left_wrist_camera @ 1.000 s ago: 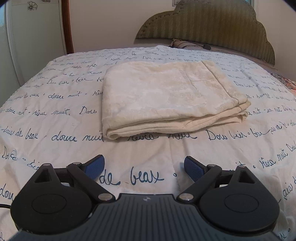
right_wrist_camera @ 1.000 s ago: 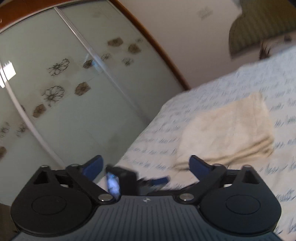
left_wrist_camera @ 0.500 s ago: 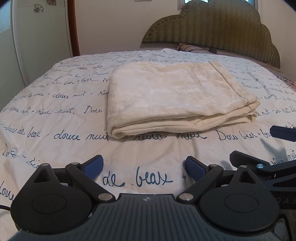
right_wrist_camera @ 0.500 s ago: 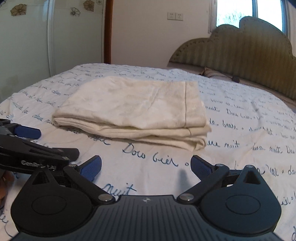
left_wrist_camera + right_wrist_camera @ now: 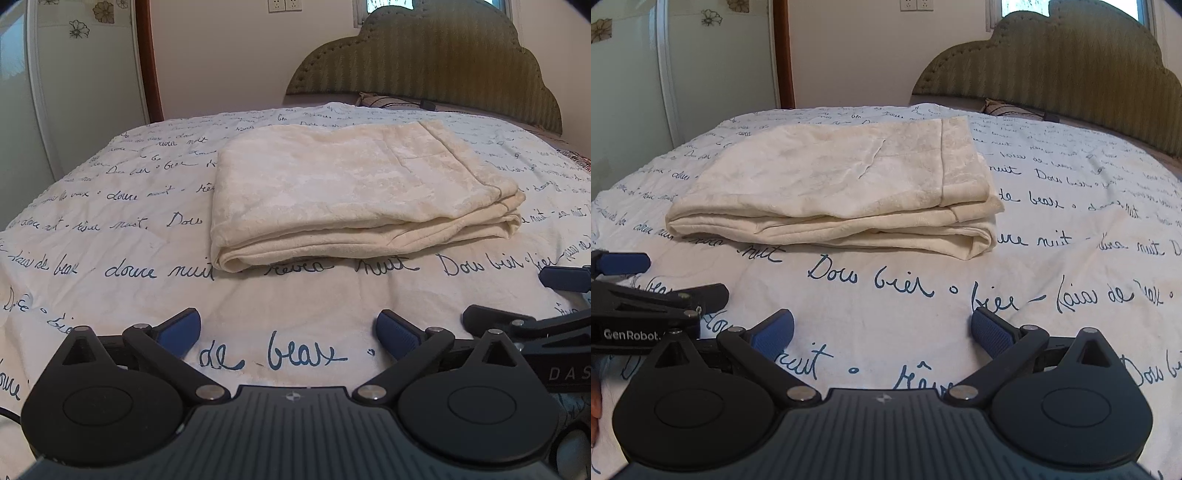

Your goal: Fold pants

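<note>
Cream pants (image 5: pixel 343 188) lie folded into a thick rectangle on the bed, ahead of both grippers; they also show in the right wrist view (image 5: pixel 842 188). My left gripper (image 5: pixel 288 334) is open and empty, low over the bedspread, short of the pants' near edge. My right gripper (image 5: pixel 882 332) is open and empty, also short of the pants. Each gripper shows at the side of the other's view: the right gripper (image 5: pixel 535 299) and the left gripper (image 5: pixel 646 280).
The bedspread (image 5: pixel 110 229) is white with blue handwriting. A green padded headboard (image 5: pixel 424 66) and a pillow (image 5: pixel 388 99) stand behind the pants. A sliding wardrobe door (image 5: pixel 628 92) with flower prints is to the left of the bed.
The right gripper has swung from facing the wardrobe to facing the pants, settling beside the left gripper. The left gripper has tilted up slightly. The pants have not moved.
</note>
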`<act>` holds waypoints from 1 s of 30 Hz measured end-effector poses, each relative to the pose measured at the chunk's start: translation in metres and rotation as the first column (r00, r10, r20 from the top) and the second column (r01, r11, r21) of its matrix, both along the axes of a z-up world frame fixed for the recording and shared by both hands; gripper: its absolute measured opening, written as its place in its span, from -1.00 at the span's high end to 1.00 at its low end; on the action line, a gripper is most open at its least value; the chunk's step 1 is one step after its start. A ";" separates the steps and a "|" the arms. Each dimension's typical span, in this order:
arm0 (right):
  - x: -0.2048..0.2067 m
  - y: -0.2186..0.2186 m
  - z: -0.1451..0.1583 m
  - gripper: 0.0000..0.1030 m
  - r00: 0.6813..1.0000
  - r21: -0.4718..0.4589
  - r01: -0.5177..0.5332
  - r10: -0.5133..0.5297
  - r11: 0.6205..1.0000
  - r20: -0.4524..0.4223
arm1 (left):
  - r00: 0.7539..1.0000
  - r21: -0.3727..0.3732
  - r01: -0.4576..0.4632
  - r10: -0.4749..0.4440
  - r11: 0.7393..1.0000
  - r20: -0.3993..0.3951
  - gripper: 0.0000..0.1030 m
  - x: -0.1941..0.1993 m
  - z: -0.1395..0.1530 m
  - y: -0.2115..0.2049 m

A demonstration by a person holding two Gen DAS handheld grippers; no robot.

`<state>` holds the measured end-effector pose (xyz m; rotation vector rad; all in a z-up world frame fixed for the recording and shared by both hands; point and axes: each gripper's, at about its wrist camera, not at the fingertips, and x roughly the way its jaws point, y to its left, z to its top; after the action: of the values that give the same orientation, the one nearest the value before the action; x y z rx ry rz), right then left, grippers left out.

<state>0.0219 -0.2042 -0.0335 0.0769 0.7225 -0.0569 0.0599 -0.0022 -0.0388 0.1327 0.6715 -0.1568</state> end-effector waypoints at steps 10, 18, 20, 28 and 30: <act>0.002 0.000 -0.001 -1.00 1.000 0.000 0.010 -0.010 1.000 0.001 | 1.000 -0.026 -0.005 0.005 1.000 -0.014 -1.00 0.002 -0.001 0.004; 0.002 -0.001 0.000 -1.00 1.000 0.001 0.010 -0.010 1.000 0.001 | 1.000 -0.038 -0.003 0.002 0.999 -0.020 -1.00 0.003 -0.002 0.005; 0.002 -0.001 0.000 -1.00 1.000 0.001 0.010 -0.010 1.000 0.001 | 1.000 -0.038 -0.002 0.002 0.999 -0.020 -1.00 0.003 -0.002 0.006; 0.001 -0.001 0.000 -1.00 1.000 0.001 0.009 -0.009 1.000 0.001 | 1.000 -0.038 -0.001 0.001 0.999 -0.021 -1.00 0.003 -0.002 0.006; 0.001 -0.001 0.000 -1.00 1.000 -0.001 0.008 -0.008 1.000 0.000 | 1.000 -0.038 -0.001 0.000 0.999 -0.021 -1.00 0.003 -0.002 0.006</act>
<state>0.0233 -0.2056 -0.0338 0.0789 0.7220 -0.0648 0.0633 0.0035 -0.0410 0.0943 0.6892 -0.1705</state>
